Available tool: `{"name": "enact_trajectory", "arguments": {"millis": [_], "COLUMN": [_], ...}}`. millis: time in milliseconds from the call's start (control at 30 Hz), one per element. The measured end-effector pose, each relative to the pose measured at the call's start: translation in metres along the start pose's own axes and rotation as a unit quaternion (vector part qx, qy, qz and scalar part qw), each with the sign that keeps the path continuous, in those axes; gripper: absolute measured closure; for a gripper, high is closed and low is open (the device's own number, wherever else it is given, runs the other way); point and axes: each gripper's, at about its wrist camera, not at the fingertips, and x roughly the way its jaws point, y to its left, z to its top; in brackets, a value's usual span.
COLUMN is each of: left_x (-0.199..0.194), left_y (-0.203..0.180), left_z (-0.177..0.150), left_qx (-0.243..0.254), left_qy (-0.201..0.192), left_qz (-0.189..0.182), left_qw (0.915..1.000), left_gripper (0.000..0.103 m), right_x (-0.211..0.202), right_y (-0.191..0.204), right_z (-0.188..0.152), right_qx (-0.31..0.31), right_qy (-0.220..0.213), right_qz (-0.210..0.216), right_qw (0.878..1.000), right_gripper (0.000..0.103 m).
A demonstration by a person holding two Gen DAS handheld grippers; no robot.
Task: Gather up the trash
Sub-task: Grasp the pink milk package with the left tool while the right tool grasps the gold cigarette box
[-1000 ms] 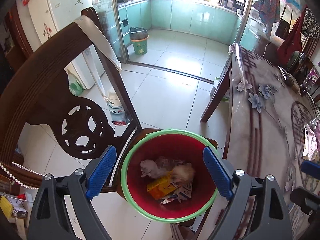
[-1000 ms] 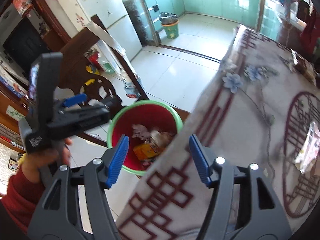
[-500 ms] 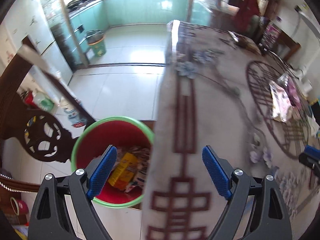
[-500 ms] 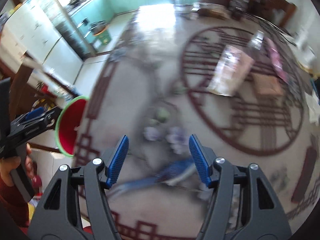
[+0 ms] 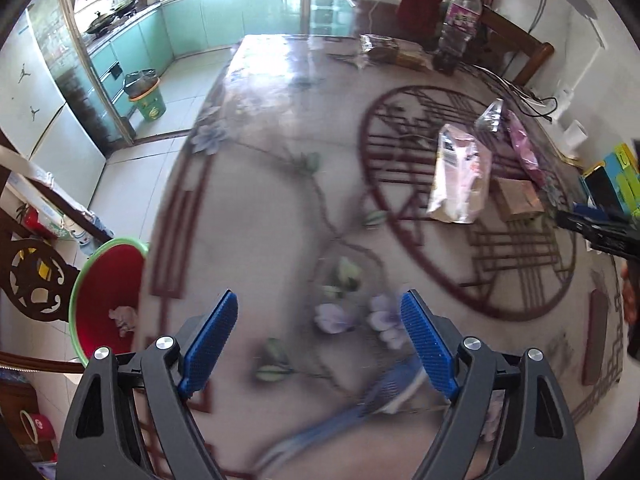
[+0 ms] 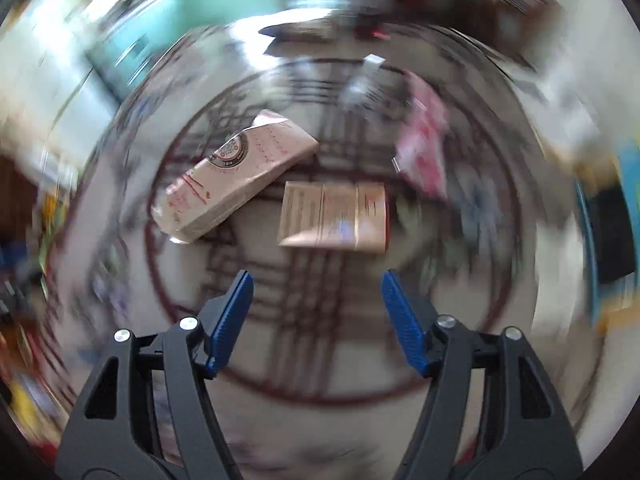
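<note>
Red bin (image 5: 105, 280); pink pouch (image 6: 236, 176)

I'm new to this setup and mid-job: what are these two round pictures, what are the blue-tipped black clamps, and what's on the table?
No robot here: a person carries a hand-held gripper in each hand, each with a fisheye camera looking along its fingers. The left hand-held gripper is closing slightly and the right hand-held gripper is opening; both are empty. On the patterned table lie a pale pink paper bag, a flat brown cardboard piece and a pink plastic wrapper. The green-rimmed red bin beside the table holds trash.
</note>
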Motion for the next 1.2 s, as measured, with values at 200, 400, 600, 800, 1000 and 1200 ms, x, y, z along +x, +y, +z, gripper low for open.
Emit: {"name": "enact_trajectory", "arguments": {"millis": [200, 400, 600, 800, 1000, 1200], "left_x": [0.003, 0.014, 0.039, 0.085, 0.122, 0.096], "left_y": [-0.050, -0.089, -0.120, -0.154, -0.157, -0.155], "left_z": [0.006, 0.036, 0.068, 0.095, 0.099, 0.089], "left_qx": [0.026, 0.041, 0.039, 0.069, 0.018, 0.006], "left_qy": [0.011, 0.012, 0.016, 0.054, 0.087, 0.063], "left_qz": [0.011, 0.005, 0.004, -0.014, -0.037, -0.041], "left_qw": [0.9995, 0.9991, 0.9991, 0.9961, 0.9953, 0.9972], "left_gripper": [0.024, 0.022, 0.022, 0.023, 0.073, 0.078], "right_x": [0.050, 0.084, 0.089, 0.055, 0.027, 0.002], "right_y": [0.002, 0.009, 0.000, -0.025, -0.058, -0.071], "right_z": [0.033, 0.040, 0.033, 0.003, -0.045, -0.076], "right_qx": [-0.265, -0.351, -0.330, -0.185, 0.015, 0.108], "right_qy": [0.062, 0.117, 0.083, 0.046, 0.044, 0.036], "right_qz": [-0.008, 0.044, 0.044, 0.099, 0.099, 0.096], "right_qw": [0.962, 0.928, 0.939, 0.977, 0.994, 0.989], "right_gripper": [0.031, 0.023, 0.043, 0.045, 0.045, 0.044]}}
